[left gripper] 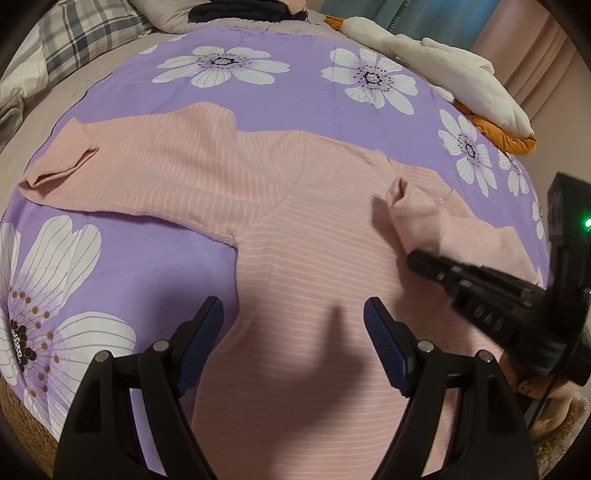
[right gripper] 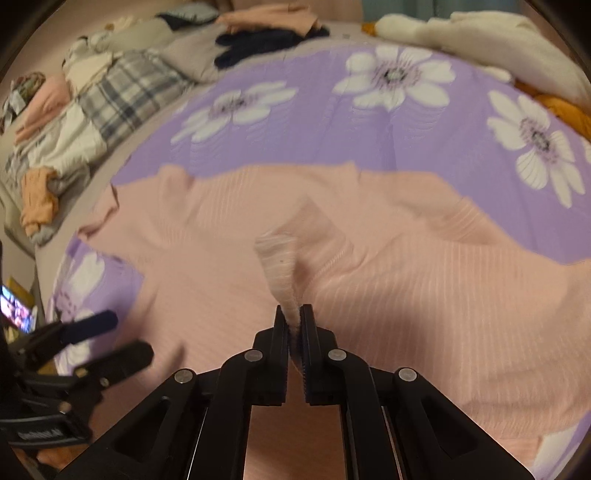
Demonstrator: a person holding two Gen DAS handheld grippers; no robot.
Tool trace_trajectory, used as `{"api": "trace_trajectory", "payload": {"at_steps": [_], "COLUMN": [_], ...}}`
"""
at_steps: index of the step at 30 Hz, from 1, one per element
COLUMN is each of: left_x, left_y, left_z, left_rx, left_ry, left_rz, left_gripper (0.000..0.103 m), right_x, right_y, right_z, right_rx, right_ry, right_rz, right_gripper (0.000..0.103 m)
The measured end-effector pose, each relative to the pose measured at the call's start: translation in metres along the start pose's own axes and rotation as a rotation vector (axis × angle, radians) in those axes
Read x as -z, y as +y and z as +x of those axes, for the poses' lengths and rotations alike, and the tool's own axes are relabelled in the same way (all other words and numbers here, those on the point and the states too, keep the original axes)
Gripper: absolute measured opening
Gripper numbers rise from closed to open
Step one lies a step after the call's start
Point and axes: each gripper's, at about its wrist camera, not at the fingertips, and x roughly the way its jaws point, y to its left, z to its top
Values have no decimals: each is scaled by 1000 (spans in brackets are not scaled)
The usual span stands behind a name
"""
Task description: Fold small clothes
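A pink striped long-sleeved top (left gripper: 295,229) lies spread on a purple flowered sheet (left gripper: 280,103). Its left sleeve (left gripper: 122,162) stretches out flat to the left. My right gripper (right gripper: 294,314) is shut on the cuff of the right sleeve (right gripper: 280,266), which it holds folded over the top's chest. The same gripper (left gripper: 417,260) enters the left wrist view from the right, with the cuff (left gripper: 406,210) bunched ahead of its tip. My left gripper (left gripper: 293,317) hovers open over the top's body near its left side seam, holding nothing. It also shows at the left edge of the right wrist view (right gripper: 122,336).
A white and orange plush toy (left gripper: 443,70) lies along the bed's far right edge. A plaid pillow (left gripper: 74,40) and piled clothes (right gripper: 266,33) sit at the far left and back. A lit screen (right gripper: 16,308) stands off the bed at left.
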Motion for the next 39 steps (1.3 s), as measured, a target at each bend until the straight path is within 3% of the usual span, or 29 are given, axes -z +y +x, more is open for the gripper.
{"api": "trace_trajectory", "payload": {"at_steps": [4,6,8,10,16,20,22,25,27,29,39], "left_x": [-1,-4,-7,-12,-35,-51,-57,-59,-57,-53,-69], "left_y": [3,4,4,1,-25,-44,-53,-61,-66,-69,-59], "left_z": [1,1,0,-1,10,46,69,86,87,89,27], "left_rx": [6,19,42,79,205,233,253,289,262,283,229], "left_ry": [6,11,14,15,15,71,117,140,120,131,-61], "left_rz": [-10,-14,-19,-18,38,56,41,22,40,54,77], "left_gripper": [79,79,79,81,84,81,73,51,16,6,5], "right_x": [3,2,3,4,16,35,44,56,63,66,77], "right_y": [2,-2,-7,-14,-64,-118,-143,-172,-187,-195,-209], "right_z": [2,-7,-22,-46,-107,-130,-133,-135,-135,-134,-128], "right_rx": [-4,-48,-96,-117,-10,48,92,106,103,98,41], "right_ry": [30,29,0,-62,-193,-277,-283,-285,-284,-283,-250], "right_rz": [-13,14,45,70,232,397,482,583,633,661,709], "right_gripper": [12,24,51,58,64,66,66,66,66,66,66]}}
